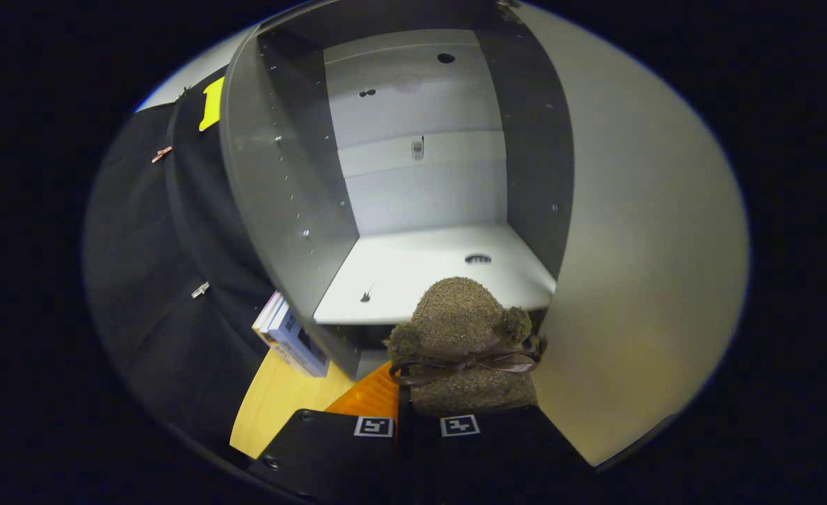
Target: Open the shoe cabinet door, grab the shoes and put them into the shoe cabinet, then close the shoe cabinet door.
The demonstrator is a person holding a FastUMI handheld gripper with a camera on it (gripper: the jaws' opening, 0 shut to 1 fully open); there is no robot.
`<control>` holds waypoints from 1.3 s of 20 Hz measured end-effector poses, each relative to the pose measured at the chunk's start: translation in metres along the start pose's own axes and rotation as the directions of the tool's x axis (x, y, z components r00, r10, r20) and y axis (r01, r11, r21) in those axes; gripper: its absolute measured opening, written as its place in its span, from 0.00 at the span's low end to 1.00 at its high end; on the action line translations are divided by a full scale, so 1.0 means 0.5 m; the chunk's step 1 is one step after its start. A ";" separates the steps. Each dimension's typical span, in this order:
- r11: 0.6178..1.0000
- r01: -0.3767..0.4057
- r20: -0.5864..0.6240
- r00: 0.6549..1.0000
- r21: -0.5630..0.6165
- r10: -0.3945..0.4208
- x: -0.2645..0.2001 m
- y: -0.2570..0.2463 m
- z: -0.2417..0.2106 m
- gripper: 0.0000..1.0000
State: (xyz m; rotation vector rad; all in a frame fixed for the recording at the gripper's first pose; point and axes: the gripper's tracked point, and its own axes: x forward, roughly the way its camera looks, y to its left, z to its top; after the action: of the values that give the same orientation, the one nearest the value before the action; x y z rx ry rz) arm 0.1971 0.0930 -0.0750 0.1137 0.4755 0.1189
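A fuzzy brown shoe (462, 330) with two pom-poms and a thin dark bow sits just ahead of my gripper (413, 415). The fingers stand close together and pinch the shoe's near edge. The shoe hangs at the front lip of the shoe cabinet's white shelf (413, 273). The cabinet stands open, with grey side walls (280, 182) and a pale back panel. Its door (637, 280) is swung wide to the right of the shoe. The shoe's underside is hidden.
A few stacked books (290, 337) lean against the cabinet's left wall, low down. A yellow wooden surface (280, 400) and an orange ribbed thing (371, 396) lie below the shelf, just left of the fingers. The shelf has a small round hole (478, 259) near its front.
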 end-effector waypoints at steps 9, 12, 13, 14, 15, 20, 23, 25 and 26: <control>1.000 0.025 -0.010 1.000 0.020 -0.024 0.269 0.017 0.149 0.10; 0.998 0.053 -0.013 0.999 0.039 -0.053 0.353 0.012 0.163 0.10; 0.997 0.065 -0.015 0.998 0.042 -0.065 0.380 0.009 0.166 0.10; 0.996 0.079 -0.020 0.997 0.045 -0.078 0.396 0.005 0.169 0.10; 0.995 0.085 -0.012 0.996 0.047 -0.084 0.412 0.006 0.175 0.10; 0.995 0.083 -0.069 0.994 0.052 -0.079 0.481 0.017 0.149 0.10; 0.995 0.100 -0.075 0.992 0.007 -0.100 0.494 0.013 0.134 0.10; 0.995 0.101 -0.078 0.992 -0.008 -0.101 0.494 0.016 0.127 0.13; 0.995 0.098 -0.085 0.992 -0.012 -0.098 0.490 0.017 0.121 0.15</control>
State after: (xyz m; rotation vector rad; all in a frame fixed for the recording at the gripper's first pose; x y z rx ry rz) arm 0.4405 0.1308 -0.1302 0.0772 0.5652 0.0294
